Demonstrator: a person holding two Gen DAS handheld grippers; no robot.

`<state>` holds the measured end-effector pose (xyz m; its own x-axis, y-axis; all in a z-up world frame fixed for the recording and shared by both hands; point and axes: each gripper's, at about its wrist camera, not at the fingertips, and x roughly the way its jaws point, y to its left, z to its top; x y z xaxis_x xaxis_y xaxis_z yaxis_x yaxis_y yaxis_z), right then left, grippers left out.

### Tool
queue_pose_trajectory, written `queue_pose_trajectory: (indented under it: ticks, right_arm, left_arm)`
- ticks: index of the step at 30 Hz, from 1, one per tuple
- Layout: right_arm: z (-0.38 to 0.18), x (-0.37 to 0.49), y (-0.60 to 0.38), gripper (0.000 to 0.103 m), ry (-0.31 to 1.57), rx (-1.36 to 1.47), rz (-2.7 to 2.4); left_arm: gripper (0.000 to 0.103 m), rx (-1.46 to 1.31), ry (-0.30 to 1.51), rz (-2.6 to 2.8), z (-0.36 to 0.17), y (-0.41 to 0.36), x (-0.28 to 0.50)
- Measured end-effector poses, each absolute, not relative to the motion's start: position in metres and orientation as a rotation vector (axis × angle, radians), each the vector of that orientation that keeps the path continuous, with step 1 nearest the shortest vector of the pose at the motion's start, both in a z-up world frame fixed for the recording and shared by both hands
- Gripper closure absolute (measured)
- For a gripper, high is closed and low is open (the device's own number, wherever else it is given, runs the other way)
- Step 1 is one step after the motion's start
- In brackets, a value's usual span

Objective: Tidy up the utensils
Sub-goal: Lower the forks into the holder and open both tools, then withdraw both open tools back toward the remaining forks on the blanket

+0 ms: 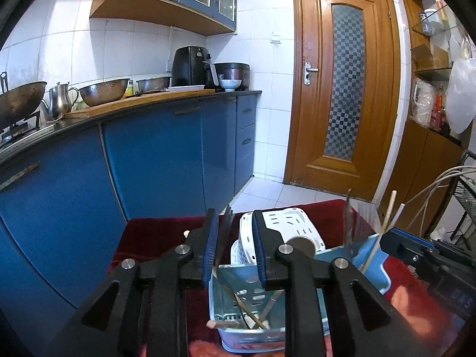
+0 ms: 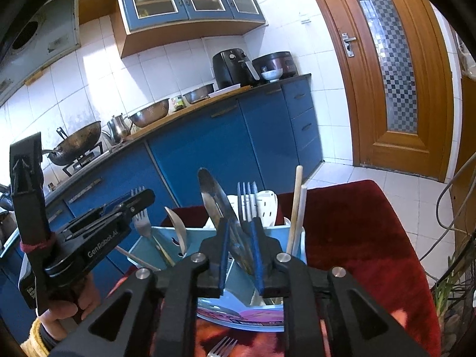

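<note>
Right wrist view: your right gripper (image 2: pixel 239 255), fingers narrowly parted round a knife (image 2: pixel 221 205) in the blue caddy (image 2: pixel 142 245); grip unclear. Left gripper (image 1: pixel 235 247) open, empty. Most utensils sorted; fork (image 2: pixel 221 346) left on worktop.

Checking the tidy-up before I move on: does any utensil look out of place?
Yes. One fork lies flat on the red cloth, outside the blue utensil caddy, while the other utensils stand inside it.
</note>
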<state>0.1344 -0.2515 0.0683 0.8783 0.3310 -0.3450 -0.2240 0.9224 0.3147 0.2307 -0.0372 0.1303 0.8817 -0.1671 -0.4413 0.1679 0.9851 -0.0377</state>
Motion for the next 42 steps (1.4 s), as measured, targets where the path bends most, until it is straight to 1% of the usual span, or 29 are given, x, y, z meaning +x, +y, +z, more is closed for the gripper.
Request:
queue_pose_trajectory:
  ticks: [16, 24, 32, 42]
  right_arm:
    - [0.082, 0.085, -0.25, 0.081, 0.387, 0.296, 0.32]
    - [0.081, 0.056, -0.24, 0.081, 0.41, 0.263, 0.315]
    - [0.066, 0.031, -0.231, 0.08, 0.454, 0.256, 0.309]
    - [0.035, 0.017, -0.224, 0.078, 0.543, 0.268, 0.294]
  left_arm:
    - [0.08, -0.008, 0.449, -0.198, 0.158, -0.03, 0.174]
    - [0.08, 0.0, 0.47, -0.182, 0.16, -0.021, 0.138]
    - [0.08, -0.022, 0.517, -0.177, 0.147, -0.006, 0.106]
    - [0.08, -0.037, 0.61, -0.161, 0.116, 0.009, 0.081]
